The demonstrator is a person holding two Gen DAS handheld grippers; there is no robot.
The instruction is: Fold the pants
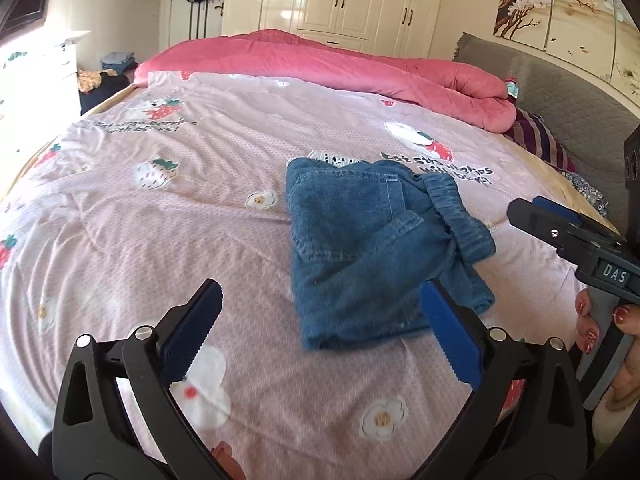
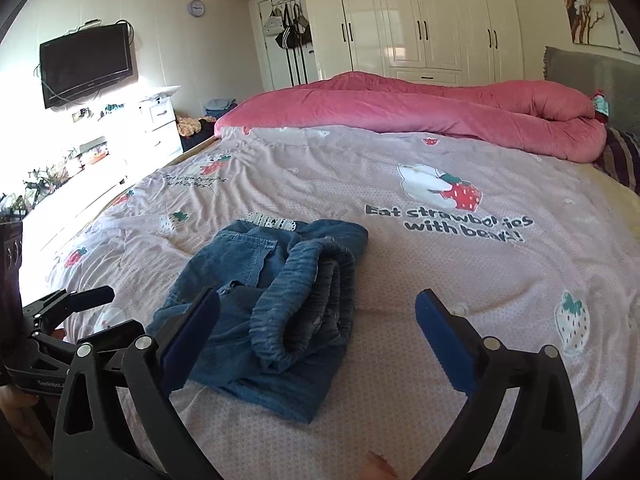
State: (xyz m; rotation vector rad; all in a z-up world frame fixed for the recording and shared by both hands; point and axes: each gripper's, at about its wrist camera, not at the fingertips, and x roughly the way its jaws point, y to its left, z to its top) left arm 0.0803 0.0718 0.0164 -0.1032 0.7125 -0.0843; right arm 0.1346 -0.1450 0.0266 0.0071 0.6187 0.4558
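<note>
Denim pants (image 1: 380, 248) folded into compact bundle, lying mid-bed on pink strawberry sheet (image 1: 160, 220), elastic waistband (image 2: 308, 300) toward right side. Left gripper (image 1: 320, 320) spread wide, empty, near bundle's front edge. Right gripper (image 2: 316, 320) likewise spread, grasping nothing. Open sheet all round bundle; rolled pink quilt (image 2: 440, 112) along far edge.

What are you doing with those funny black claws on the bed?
A person is folding small denim pants on a bed covered by a pink strawberry-print quilt. The pants lie folded into a compact bundle, elastic waistband on top. The left gripper and the right gripper are both open with nothing between the fingers, hovering near the bundle.
</note>
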